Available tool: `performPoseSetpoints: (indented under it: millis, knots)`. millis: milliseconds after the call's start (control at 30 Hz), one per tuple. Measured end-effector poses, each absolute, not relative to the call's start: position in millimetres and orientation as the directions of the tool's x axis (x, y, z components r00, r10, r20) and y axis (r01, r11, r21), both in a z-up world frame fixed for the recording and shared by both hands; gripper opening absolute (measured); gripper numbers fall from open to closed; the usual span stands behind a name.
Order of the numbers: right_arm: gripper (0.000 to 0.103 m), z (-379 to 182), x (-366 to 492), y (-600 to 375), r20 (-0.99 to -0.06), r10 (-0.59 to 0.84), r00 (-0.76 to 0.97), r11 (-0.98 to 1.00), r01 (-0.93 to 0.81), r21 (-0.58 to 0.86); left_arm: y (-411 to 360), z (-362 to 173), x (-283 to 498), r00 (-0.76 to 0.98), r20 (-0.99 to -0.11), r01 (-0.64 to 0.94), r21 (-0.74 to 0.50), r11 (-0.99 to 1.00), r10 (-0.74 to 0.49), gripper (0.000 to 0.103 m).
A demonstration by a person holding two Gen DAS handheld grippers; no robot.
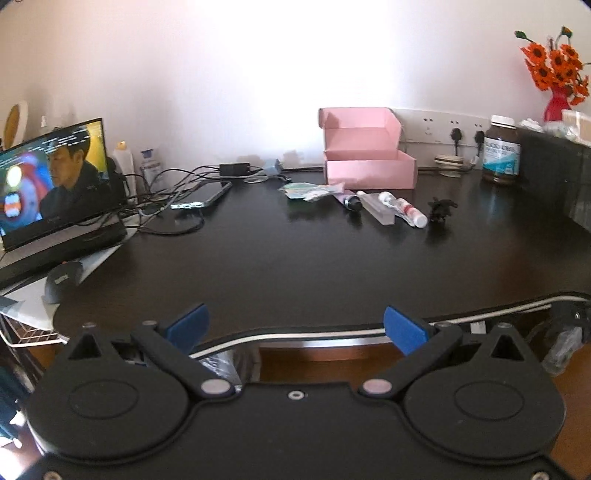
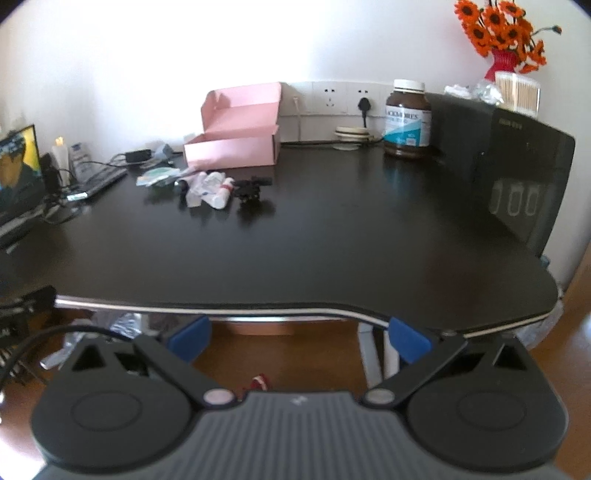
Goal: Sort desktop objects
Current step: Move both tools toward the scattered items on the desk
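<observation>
An open pink box (image 1: 369, 162) (image 2: 232, 142) stands at the back of the black desk (image 1: 295, 251) (image 2: 314, 236). In front of it lie a green packet (image 1: 303, 191) (image 2: 157, 177), a dark-capped tube (image 1: 349, 201), a clear stick (image 1: 376, 210), a white tube with red print (image 1: 406, 210) (image 2: 221, 194) and a small black figure (image 1: 441, 208) (image 2: 251, 190). My left gripper (image 1: 295, 328) hangs open at the desk's near edge, nothing between its blue pads. My right gripper (image 2: 299, 338) is open too, below the desk edge, far from the objects.
A lit laptop (image 1: 51, 184) on a stand, a mouse (image 1: 62, 280), a phone (image 1: 203, 195) and tangled cables (image 1: 166, 192) fill the left side. A brown pill bottle (image 1: 502, 149) (image 2: 408, 118), a black cabinet (image 2: 509, 166) and orange flowers (image 2: 498, 33) are at the right.
</observation>
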State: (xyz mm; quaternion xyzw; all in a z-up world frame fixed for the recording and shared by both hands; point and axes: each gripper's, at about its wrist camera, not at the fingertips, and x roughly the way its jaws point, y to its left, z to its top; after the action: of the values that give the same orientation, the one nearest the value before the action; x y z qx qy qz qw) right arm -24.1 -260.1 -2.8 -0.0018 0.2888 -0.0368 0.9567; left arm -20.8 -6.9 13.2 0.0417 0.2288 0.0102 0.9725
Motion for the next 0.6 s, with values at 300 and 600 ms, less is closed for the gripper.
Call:
performPoseSetpoints:
  millis: [300, 600]
  knots:
    - [0.102, 4.0, -22.4, -259.9, -0.561, -0.081, 0.824, 0.996, 0.086, -0.019, -9.6, 22.1, -19.2, 0.897, -0.430, -0.046, 0.131, 0.990, 0.098, 0.103]
    - [0.102, 6.9, -23.1, -254.1, -0.532, -0.071, 0.844, 0.996, 0.035, -0.077, -3.3, 27.1, -8.0, 0.882, -0.455, -0.070, 0.124, 0.990, 0.120, 0.103]
